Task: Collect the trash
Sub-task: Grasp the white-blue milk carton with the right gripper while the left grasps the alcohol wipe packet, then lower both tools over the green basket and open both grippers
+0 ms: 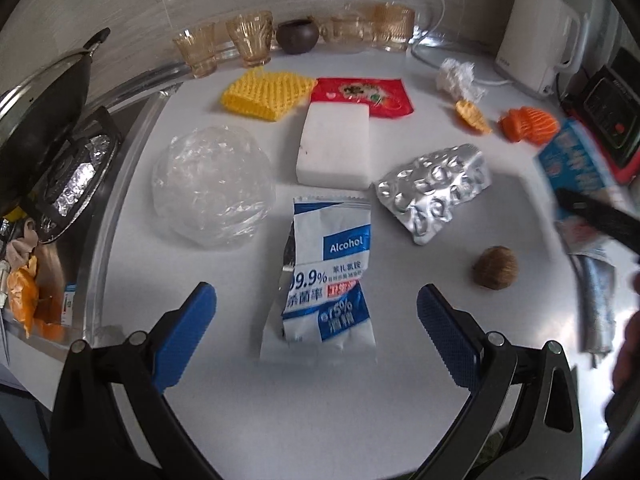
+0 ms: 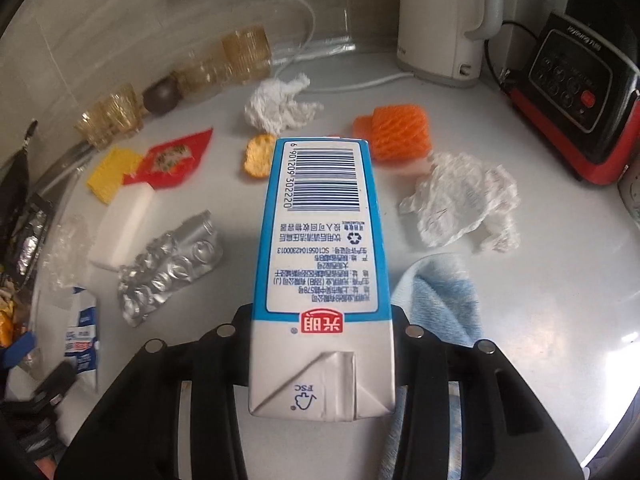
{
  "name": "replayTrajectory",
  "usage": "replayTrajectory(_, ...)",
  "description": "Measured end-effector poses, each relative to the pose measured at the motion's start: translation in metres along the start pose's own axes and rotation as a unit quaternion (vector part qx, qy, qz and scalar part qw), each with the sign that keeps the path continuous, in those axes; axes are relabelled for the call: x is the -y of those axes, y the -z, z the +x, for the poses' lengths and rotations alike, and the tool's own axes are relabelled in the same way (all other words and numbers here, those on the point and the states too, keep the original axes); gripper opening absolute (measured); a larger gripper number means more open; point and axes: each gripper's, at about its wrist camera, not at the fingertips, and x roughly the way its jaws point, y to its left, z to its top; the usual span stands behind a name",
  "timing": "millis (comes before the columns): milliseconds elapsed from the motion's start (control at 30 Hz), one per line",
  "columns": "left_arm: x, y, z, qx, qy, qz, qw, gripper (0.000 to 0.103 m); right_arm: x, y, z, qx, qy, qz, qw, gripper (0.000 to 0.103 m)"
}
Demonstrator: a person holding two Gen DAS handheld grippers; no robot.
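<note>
With right gripper fingers clamped on the milk carton, left gripper fingers stood apart astride the alcohol wipe packet, which risked sliding flat on the worktop.

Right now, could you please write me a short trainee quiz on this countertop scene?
1. True or false: the left gripper is shut on the alcohol wipe sachet.
2. What sits between the jaws of the right gripper? A) blister pack B) milk carton C) sponge
3. Fill in: beside the yellow foam fruit net lies a ___ sauce packet.

Key: 1 false, its jaws are open; 2 B, the milk carton; 3 red.
</note>
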Motion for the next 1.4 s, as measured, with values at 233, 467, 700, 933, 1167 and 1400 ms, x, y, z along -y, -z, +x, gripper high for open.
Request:
replayTrajectory(233, 0.002, -0.007, 0.032, -0.023, -0.006, -0.006, 0.9997, 0.077, 0.012, 0.007, -0.039, 0.010, -0.052, 0.010, 0.999, 0.042)
replayTrajectory(467, -0.001, -0.006, 0.034, -0.018, 0.018, -0.023, 0.9994, 0.040, 0.016, 0.018, -0.053, 0.005, -0.078, 0.014, 0.997, 0.042)
replayTrajectory(700, -0.006, 0.001, 0.027, -0.011, 0.034, -0.022, 0.9991, 0.024, 0.013, 0.035, -0.065, 0.002, -0.079, 0.010, 0.997, 0.042)
replayTrajectory(933, -0.004, 0.020, -0.024, 0.009, 0.075, 0.025, 0.9969, 0.023, 0.019, 0.072, -0.105, 0.007, -0.047, 0.019, 0.999, 0.042)
replayTrajectory(1167, 0.027, 0.082, -0.078, -0.028, 0.191, 0.141, 0.9710, 0.023, 0.018, 0.153, -0.150, -0.013, 0.007, 0.051, 0.999, 0.042)
replayTrajectory(1400, 0.063, 0.168, -0.091, -0.097, 0.270, 0.276, 0.9173, 0.024, -0.005, 0.245, -0.165, -0.067, 0.022, 0.108, 0.992, 0.042)
